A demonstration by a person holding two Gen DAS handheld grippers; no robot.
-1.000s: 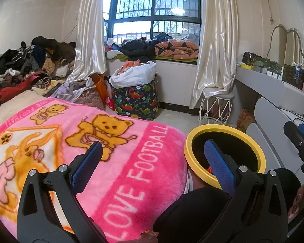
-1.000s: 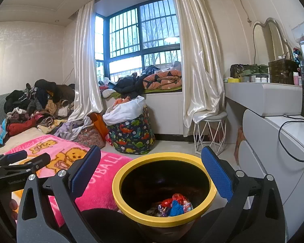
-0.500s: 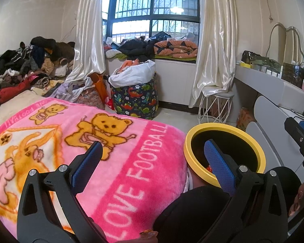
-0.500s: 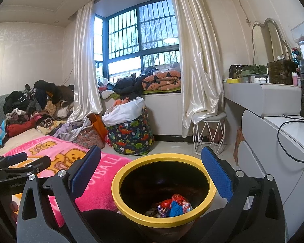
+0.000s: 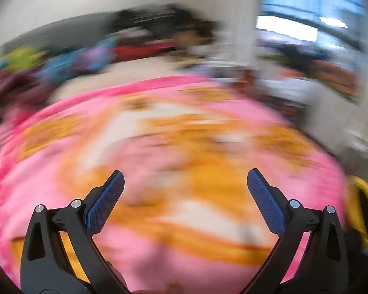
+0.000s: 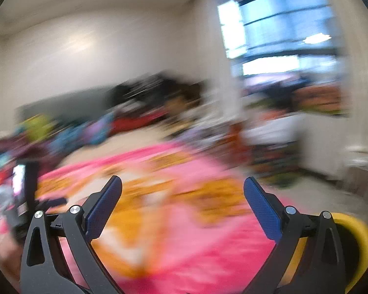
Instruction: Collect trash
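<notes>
Left wrist view: heavy blur, camera is sweeping over the pink blanket [image 5: 159, 171]; judging a search step, looking for trash. Left gripper [image 5: 185, 183] is hanging spread wide, holding nothing. Yellow-rimmed bin [image 5: 363, 210] is sitting at the right edge.

Right wrist view: right gripper [image 6: 182, 187] is gaping wide too, empty, touching nothing. Bin [image 6: 355, 240] is sitting low right, beside the blanket [image 6: 208, 245]. No trash piece is showing through the blur; next move calls for slowing down and spotting one.
</notes>
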